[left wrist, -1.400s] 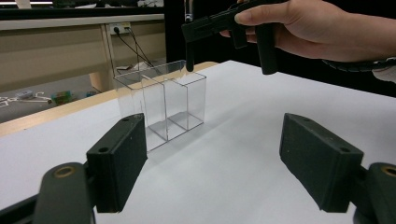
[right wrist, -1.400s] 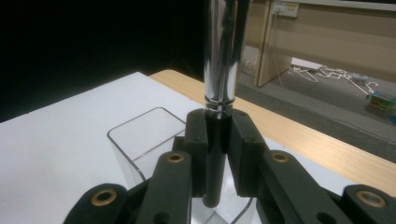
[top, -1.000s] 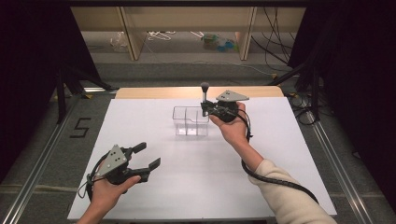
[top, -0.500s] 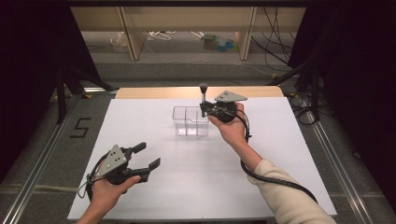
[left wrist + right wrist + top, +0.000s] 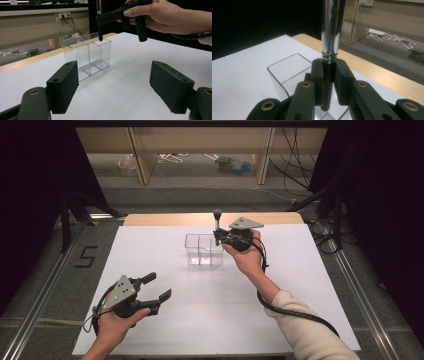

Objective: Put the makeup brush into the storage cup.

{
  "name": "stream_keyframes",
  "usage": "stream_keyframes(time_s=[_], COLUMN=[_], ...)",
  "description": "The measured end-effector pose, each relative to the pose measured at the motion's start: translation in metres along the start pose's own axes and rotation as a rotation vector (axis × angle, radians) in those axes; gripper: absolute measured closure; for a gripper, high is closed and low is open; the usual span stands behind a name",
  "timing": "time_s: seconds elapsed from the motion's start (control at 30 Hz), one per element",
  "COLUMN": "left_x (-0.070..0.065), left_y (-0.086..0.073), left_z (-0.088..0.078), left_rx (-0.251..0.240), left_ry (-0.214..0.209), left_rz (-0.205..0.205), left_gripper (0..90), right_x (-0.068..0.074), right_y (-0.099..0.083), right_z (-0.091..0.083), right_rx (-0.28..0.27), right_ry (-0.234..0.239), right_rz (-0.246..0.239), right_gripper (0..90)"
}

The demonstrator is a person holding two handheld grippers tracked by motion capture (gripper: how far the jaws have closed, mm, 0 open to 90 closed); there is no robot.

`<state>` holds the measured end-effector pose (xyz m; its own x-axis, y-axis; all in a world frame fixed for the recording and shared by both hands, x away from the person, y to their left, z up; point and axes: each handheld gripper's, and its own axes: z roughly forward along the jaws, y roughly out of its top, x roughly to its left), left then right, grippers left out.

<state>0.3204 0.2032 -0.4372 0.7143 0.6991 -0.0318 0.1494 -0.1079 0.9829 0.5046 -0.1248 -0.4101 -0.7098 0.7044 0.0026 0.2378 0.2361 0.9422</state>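
Observation:
A brush with a black handle, a shiny silver collar (image 5: 330, 30) and a dark bristle head (image 5: 217, 213) stands upright in my right gripper (image 5: 218, 236), which is shut on the handle (image 5: 100, 32). Its lower end hangs at about rim height over the right-hand part of a clear two-compartment box (image 5: 204, 249) at the table's middle back. The box (image 5: 87, 55) looks empty, and its rim (image 5: 287, 67) lies just below my right gripper (image 5: 329, 72). My left gripper (image 5: 159, 286) rests near the front left, open, with nothing between its jaws (image 5: 117, 87).
A white sheet (image 5: 300, 285) covers the table, with a wooden strip (image 5: 165, 219) along the far edge. Beyond it stands a low shelf unit (image 5: 200, 140) with loose items on the floor. A "5" mark (image 5: 86, 256) lies on the floor at left.
My right gripper has drifted slightly to the left with the brush. The left gripper has not moved.

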Motion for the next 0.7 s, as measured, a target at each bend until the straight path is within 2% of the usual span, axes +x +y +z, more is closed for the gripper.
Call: stream_keyframes(time_s=[0.7], left_x=[0.0001], left_y=[-0.0003], left_z=[0.0003], left_rx=[-0.004], left_ry=[-0.003], left_rz=[0.001], left_gripper=[23.1], right_x=[-0.0011], right_y=[-0.0017], right_z=[0.0032], right_rx=[0.01], right_ry=[0.008], right_rz=[-0.004], right_gripper=[79.4])
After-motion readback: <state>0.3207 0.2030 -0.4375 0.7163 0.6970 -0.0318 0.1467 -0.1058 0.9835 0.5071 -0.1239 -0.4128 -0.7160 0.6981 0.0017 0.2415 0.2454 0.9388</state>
